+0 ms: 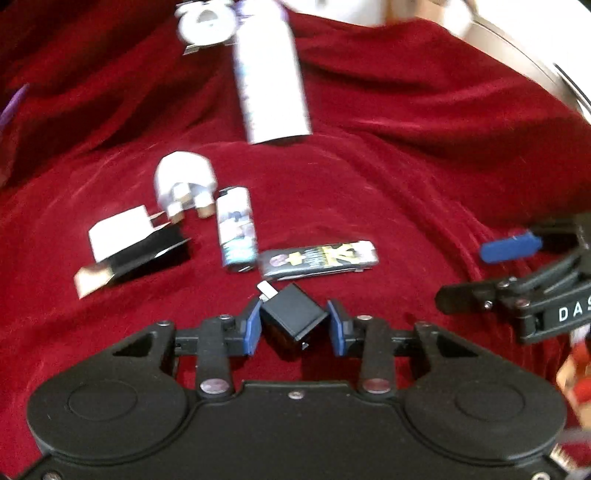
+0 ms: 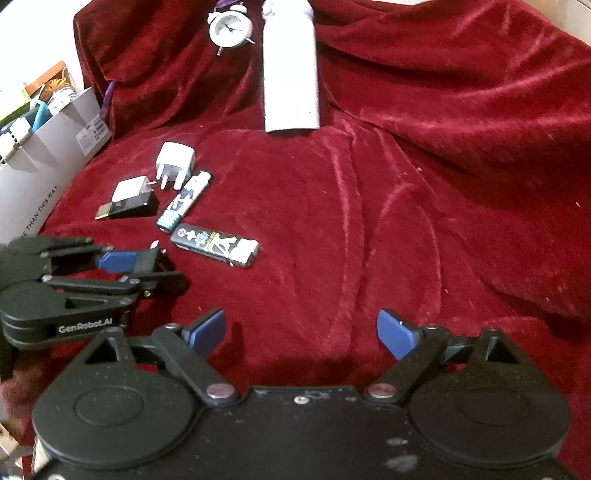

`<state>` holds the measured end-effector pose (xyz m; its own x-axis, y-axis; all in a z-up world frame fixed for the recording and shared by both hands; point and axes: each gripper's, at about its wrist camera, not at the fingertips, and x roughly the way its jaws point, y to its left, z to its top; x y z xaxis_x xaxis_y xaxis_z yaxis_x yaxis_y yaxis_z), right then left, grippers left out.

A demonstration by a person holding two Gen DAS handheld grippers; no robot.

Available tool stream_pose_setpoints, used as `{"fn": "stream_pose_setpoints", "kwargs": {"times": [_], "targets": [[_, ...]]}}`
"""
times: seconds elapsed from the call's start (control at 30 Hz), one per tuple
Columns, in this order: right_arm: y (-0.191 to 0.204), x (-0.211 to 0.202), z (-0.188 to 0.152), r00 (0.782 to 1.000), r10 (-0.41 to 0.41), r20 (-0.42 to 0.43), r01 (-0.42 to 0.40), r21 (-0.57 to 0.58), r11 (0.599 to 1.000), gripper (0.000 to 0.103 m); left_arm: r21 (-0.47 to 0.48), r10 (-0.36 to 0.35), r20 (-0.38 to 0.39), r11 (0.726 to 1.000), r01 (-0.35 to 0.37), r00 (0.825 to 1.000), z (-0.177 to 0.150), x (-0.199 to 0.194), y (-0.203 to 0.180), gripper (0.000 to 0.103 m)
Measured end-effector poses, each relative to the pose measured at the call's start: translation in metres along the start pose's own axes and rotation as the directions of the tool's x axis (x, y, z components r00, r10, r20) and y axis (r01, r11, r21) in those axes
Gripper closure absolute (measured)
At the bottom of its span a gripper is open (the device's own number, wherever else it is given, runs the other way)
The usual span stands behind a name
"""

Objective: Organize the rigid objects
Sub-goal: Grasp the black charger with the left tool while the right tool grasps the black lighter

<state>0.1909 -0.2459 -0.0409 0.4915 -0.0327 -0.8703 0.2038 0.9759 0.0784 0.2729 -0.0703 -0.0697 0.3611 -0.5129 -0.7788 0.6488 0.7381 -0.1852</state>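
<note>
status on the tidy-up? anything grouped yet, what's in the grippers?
Looks done: white plugs, tube and lighter lie close together on the red cloth. In hand: left gripper shut on the black adapter; right gripper open, holding nothing. Left: the white bottle and alarm clock lie apart, farther back.

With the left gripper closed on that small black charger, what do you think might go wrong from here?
1. The black charger sits cornerwise between the left gripper's pads, so it may twist or slip when lifted.
2. The lighter and small tube lie just beyond it; a swing could knock them.
3. The red cloth is soft and wrinkled, so things set down may tip.
</note>
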Motion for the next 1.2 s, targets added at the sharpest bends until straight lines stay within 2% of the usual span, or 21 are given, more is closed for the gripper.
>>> {"fn": "stream_pose_setpoints", "kwargs": {"times": [0.1,0.17,0.27,0.37,0.43,0.5,0.57,0.63,0.73,0.8,0.87,1.0,1.1,1.2], "targets": [[0.007,0.005,0.012,1.000,0.023,0.003,-0.023,0.007,1.000,0.013,-0.162,0.062,-0.014,0.985,-0.063,0.998,-0.008,-0.015,0.015,0.065],[0.015,0.012,0.021,0.999,0.042,-0.001,-0.042,0.002,0.999,0.013,-0.261,0.136,-0.049,0.955,-0.144,0.989,-0.015,-0.028,0.025,0.065],[0.032,0.027,0.030,0.999,0.039,-0.017,-0.040,-0.044,0.998,0.013,-0.365,0.270,-0.117,0.883,-0.294,0.956,-0.029,-0.047,0.038,0.065],[0.051,0.040,0.033,0.999,0.035,-0.026,-0.038,-0.104,0.994,0.013,-0.456,0.321,-0.138,0.819,-0.348,0.937,-0.047,-0.066,0.053,0.065],[0.060,0.050,0.033,1.000,0.015,-0.027,-0.018,-0.140,0.990,0.013,-0.474,0.340,-0.150,0.799,-0.370,0.928,-0.052,-0.071,0.056,0.065],[0.062,0.059,0.033,0.999,-0.028,-0.021,0.024,-0.163,0.986,0.013,-0.478,0.336,-0.146,0.799,-0.364,0.930,-0.053,-0.071,0.052,0.063],[0.054,0.063,0.035,0.998,-0.069,-0.009,0.067,-0.156,0.986,0.014,-0.470,0.323,-0.133,0.811,-0.347,0.937,-0.052,-0.073,0.046,0.050],[0.039,0.062,0.039,0.996,-0.093,-0.009,0.092,-0.096,0.991,0.014,-0.460,0.304,-0.109,0.828,-0.319,0.946,-0.050,-0.072,0.040,0.043],[0.026,0.054,0.042,0.987,-0.162,0.008,0.162,-0.033,0.986,0.015,-0.426,0.280,-0.054,0.862,-0.275,0.959,-0.047,-0.079,0.030,0.042],[0.026,0.048,0.041,0.990,-0.138,0.016,0.138,-0.017,0.990,0.014,-0.403,0.276,-0.034,0.876,-0.266,0.961,-0.049,-0.085,0.027,0.039],[0.032,0.046,0.041,0.996,-0.085,0.012,0.085,-0.010,0.996,0.011,-0.366,0.290,-0.025,0.888,-0.278,0.957,-0.052,-0.088,0.027,0.035],[0.053,0.058,0.043,1.000,-0.007,-0.024,0.007,0.005,1.000,0.006,-0.265,0.360,-0.024,0.897,-0.353,0.933,-0.058,-0.092,0.029,0.035],[0.066,0.066,0.046,0.999,-0.015,-0.036,0.016,0.014,1.000,0.001,-0.201,0.390,-0.014,0.901,-0.384,0.921,-0.059,-0.092,0.031,0.034],[0.073,0.073,0.050,0.998,-0.045,-0.033,0.046,0.029,0.999,0.000,-0.166,0.388,0.002,0.909,-0.382,0.922,-0.058,-0.090,0.034,0.030]]}}
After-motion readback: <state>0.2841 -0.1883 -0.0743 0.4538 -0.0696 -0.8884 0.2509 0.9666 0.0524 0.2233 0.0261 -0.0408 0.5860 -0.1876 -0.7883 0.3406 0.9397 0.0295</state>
